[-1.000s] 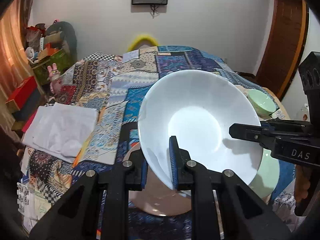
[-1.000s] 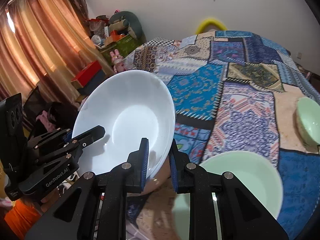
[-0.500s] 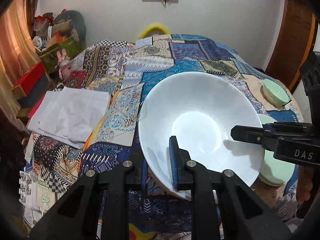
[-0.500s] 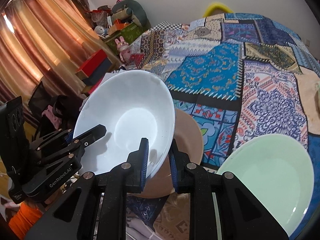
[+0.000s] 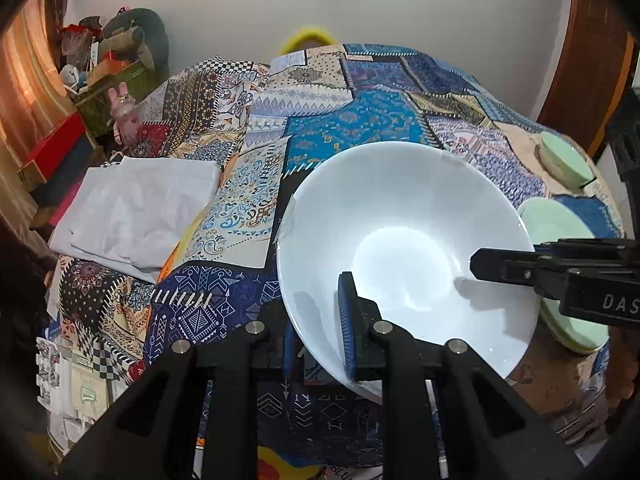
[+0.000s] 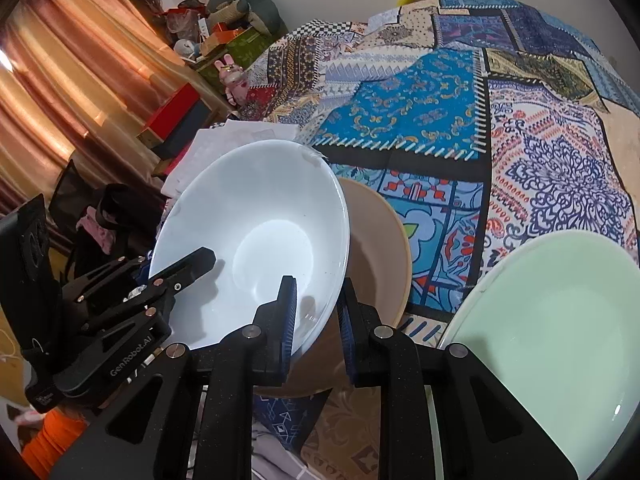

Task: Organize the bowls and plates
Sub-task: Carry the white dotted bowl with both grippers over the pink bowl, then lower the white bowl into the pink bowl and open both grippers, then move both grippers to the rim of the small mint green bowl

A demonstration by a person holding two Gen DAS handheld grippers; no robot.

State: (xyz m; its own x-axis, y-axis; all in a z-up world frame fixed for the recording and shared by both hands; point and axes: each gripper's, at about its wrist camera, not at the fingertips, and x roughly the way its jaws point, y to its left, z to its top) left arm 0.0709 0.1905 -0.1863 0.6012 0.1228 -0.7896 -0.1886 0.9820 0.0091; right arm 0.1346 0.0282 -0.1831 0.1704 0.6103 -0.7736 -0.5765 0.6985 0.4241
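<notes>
A large white bowl (image 5: 404, 256) is held in the air over the patchwork-covered table. My left gripper (image 5: 318, 328) is shut on its near rim. My right gripper (image 6: 316, 320) is shut on the opposite rim and shows in the left wrist view (image 5: 560, 276) at the right. The white bowl also shows in the right wrist view (image 6: 252, 240), tilted, with the left gripper (image 6: 120, 304) on its far side. A tan bowl (image 6: 380, 252) sits on the table under and beside it. A pale green plate (image 6: 552, 332) lies at the right.
A small green bowl (image 5: 564, 160) sits near the table's far right edge. A folded white cloth (image 5: 136, 212) lies at the left. Boxes, toys and curtains (image 6: 80, 92) stand beyond the left side. A wooden door (image 5: 588, 60) is at the right.
Both grippers have carried the white bowl toward the near edge and left. The tan bowl and green plate have come into fuller view in the right wrist view.
</notes>
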